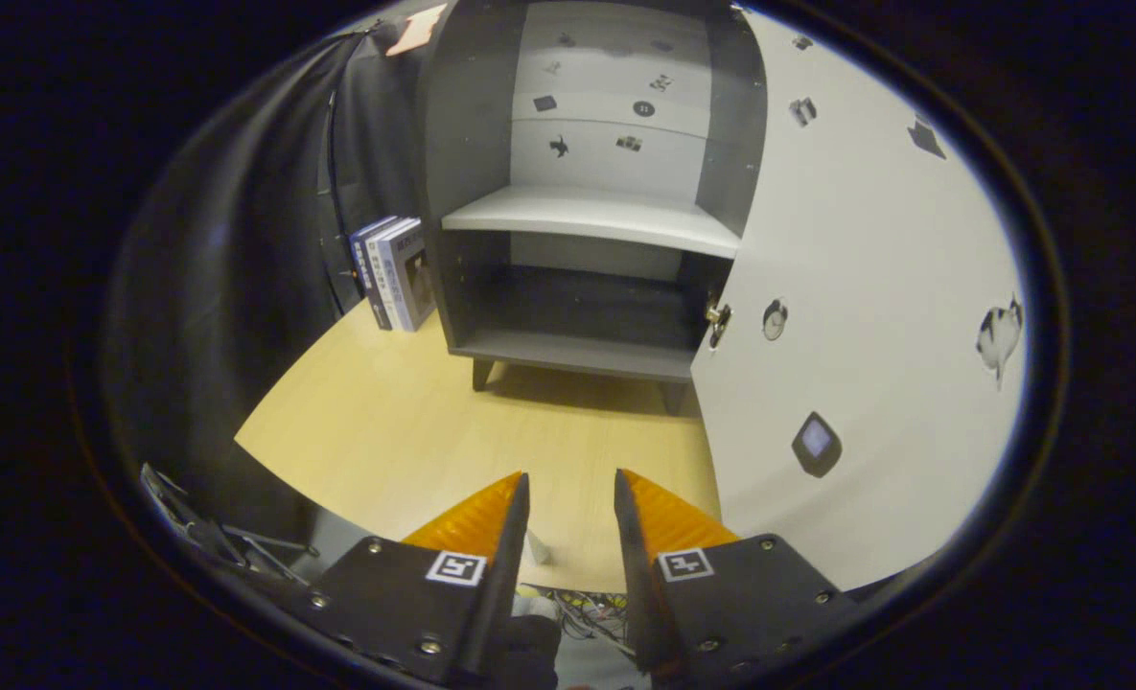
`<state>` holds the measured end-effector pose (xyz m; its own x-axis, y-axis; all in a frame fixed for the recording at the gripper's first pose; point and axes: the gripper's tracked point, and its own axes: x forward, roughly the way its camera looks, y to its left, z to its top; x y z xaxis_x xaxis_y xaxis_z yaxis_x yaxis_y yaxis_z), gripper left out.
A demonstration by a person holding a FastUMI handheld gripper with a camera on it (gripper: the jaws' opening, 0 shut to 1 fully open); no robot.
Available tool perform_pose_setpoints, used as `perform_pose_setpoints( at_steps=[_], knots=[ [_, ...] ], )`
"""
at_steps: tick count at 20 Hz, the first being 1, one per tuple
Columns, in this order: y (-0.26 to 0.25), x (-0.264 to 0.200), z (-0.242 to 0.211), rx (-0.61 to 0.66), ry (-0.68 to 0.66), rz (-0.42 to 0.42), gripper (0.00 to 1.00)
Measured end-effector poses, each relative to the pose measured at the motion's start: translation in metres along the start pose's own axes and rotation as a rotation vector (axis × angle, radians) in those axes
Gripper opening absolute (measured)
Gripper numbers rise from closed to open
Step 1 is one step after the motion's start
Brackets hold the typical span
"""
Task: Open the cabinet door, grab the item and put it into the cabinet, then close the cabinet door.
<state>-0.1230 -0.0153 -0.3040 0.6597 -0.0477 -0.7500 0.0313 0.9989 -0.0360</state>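
A small grey cabinet (452,192) stands on a light wooden table (385,431), well beyond my fingers. Its white door (874,316) is swung wide open toward me on the right, with small stickers on it and a brass latch (718,317) at its edge. Inside, a pale shelf (591,218) splits the cabinet; the lower compartment (577,316) is dark and holds nothing I can see. My gripper (570,489) hovers over the near edge of the table, open, with nothing between its fingers.
Several upright books (397,273) lean against the cabinet's left side. Black cloth hangs behind and to the left. Below the table's near edge lie cables (587,609) and a metal frame (213,537).
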Motion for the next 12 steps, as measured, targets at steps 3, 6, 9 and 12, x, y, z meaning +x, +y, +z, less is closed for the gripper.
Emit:
perform_pose_setpoints(
  at_steps=[3, 6, 9, 12],
  knots=[
    [0.008, 0.022, -0.024, -0.017, 0.077, 0.038, 0.52],
    [0.018, 0.042, -0.05, -0.038, 0.16, 0.085, 0.58],
    [0.029, 0.059, -0.08, -0.081, 0.25, 0.123, 0.58],
    [0.036, 0.078, -0.104, -0.102, 0.322, 0.148, 0.58]
  ],
)
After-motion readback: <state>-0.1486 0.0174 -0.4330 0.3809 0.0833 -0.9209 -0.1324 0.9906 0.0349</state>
